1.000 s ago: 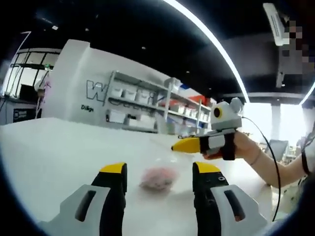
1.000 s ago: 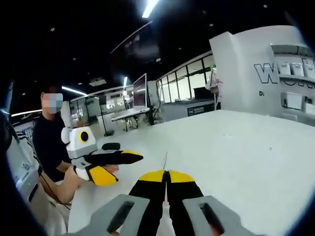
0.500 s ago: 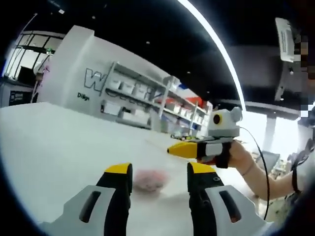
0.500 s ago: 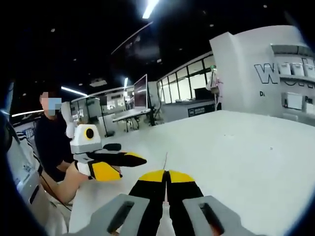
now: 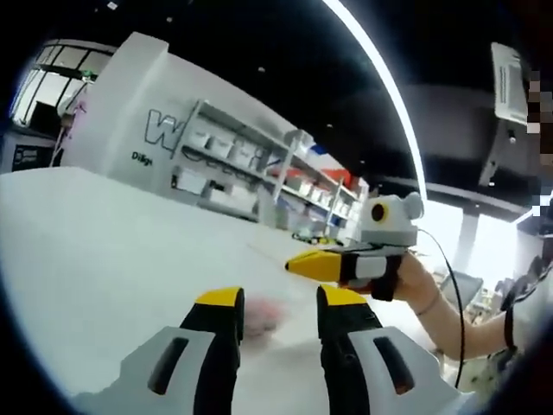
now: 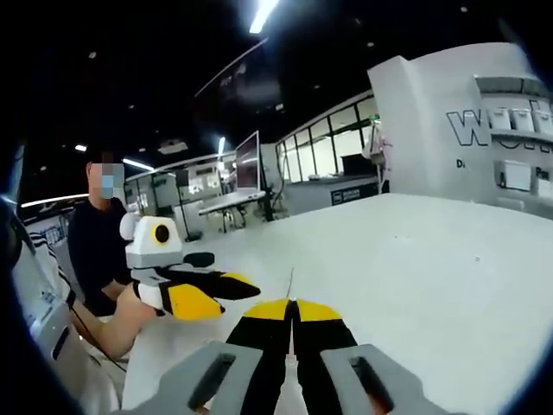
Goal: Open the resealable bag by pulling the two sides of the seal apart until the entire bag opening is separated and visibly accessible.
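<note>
My left gripper (image 5: 277,309) has its two yellow-tipped jaws parted with nothing between them, hovering level above the white surface (image 5: 104,251). Just past the tips lies one blurry, pinkish resealable bag (image 5: 261,315), soft and lumpy. My right gripper (image 6: 292,311) has its jaws pressed together, a thin wire-like sliver poking up at the tips; can't tell what. A hand (image 5: 408,278) holds it level.
</note>
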`<state>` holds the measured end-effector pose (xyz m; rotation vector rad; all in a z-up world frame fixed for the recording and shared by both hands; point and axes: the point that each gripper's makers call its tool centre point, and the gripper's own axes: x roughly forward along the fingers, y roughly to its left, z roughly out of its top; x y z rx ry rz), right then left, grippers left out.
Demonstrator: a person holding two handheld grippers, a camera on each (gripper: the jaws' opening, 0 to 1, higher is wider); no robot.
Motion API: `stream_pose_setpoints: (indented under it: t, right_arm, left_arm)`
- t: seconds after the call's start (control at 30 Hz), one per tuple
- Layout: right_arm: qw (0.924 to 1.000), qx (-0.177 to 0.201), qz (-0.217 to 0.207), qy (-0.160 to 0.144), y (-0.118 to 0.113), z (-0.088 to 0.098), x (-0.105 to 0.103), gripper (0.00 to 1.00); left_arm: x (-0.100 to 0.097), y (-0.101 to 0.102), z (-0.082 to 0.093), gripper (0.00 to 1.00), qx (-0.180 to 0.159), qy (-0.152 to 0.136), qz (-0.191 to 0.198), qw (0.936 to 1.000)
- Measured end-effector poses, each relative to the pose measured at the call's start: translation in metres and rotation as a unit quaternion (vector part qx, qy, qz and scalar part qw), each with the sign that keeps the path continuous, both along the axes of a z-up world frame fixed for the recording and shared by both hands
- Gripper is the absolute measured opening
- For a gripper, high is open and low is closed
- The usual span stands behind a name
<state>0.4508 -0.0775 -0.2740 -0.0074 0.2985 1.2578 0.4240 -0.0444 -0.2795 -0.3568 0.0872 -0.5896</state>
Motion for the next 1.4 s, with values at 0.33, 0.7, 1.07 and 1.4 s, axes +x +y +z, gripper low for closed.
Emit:
stream_pose_setpoints:
  t: [0.33, 0.7, 1.07, 1.4]
  right_arm:
    - [1.0000, 0.004, 0.006, 0.004, 0.001, 0.000, -0.002, 0.00]
    - [0.9998, 0.008, 0.013, 0.011, 0.003, -0.001, -0.003, 0.00]
    - [0.9998, 0.009, 0.015, 0.011, 0.003, 0.000, -0.005, 0.00]
    - [0.9995, 0.014, 0.027, 0.011, 0.006, 0.002, -0.010, 0.00]
  left_arm:
    - [0.004, 0.002, -0.004, 0.25, 0.010, 0.001, 0.007, 0.9999]
    - [0.006, 0.005, -0.002, 0.15, 0.024, -0.024, 0.005, 0.9994]
    - [0.004, 0.001, 0.005, 0.20, -0.017, -0.022, -0.015, 0.9995]
    - [0.008, 0.002, 0.002, 0.17, -0.036, 0.003, -0.019, 0.9992]
